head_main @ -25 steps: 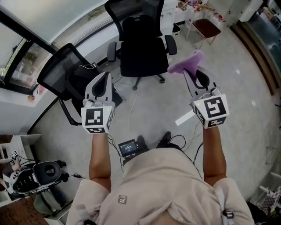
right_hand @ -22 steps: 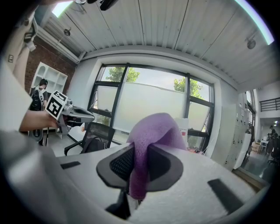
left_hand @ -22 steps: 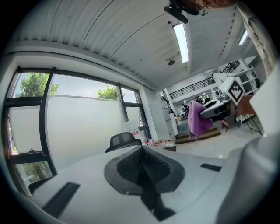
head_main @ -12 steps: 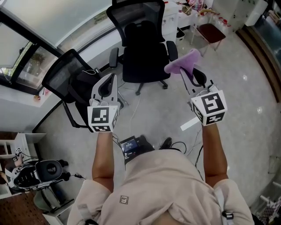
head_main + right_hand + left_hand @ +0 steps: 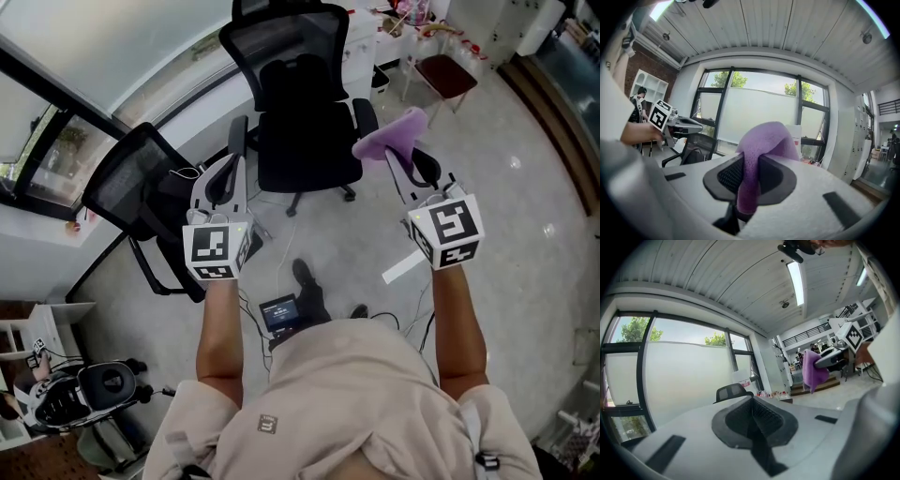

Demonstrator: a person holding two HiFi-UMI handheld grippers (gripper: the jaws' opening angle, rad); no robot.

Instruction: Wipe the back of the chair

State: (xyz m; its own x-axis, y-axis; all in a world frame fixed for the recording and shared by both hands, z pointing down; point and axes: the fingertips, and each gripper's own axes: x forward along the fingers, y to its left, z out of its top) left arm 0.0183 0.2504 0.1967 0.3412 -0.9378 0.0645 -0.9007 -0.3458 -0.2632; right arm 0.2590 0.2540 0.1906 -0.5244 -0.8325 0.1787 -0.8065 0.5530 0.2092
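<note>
My right tongs [image 5: 398, 157] are clamped on the purple cloth [image 5: 388, 134]. In the right gripper view the cloth [image 5: 766, 140] runs down between the pads and bulges over the top, so the grip is deep and only a short fold stands free past the tips. My left tongs [image 5: 228, 180] are closed on nothing; their own view shows the pads meeting in a line.

Both hang in the air in front of me, apart from everything. The chair [image 5: 305, 122] to wipe stands at 12 o'clock, between the two tongs in the head view, seat toward me and its mesh back [image 5: 284, 42] on the far side. A second chair [image 5: 131, 183] stands at 10 o'clock, near the left tongs.

I judge this to be the approach, with no wiping begun. To do it well I should bring the cloth to the top of the back and lay the free fold on the mesh, not the hard tips. Then I should draw it down in overlapping strokes with light pressure, since mesh gives. The chair looks likely to roll or swivel, so I would rest the left tongs against its frame to steady it. From here only the front face is in reach. There are cables [image 5: 281, 246] on the floor at 6 o'clock, so I should step carefully.
</note>
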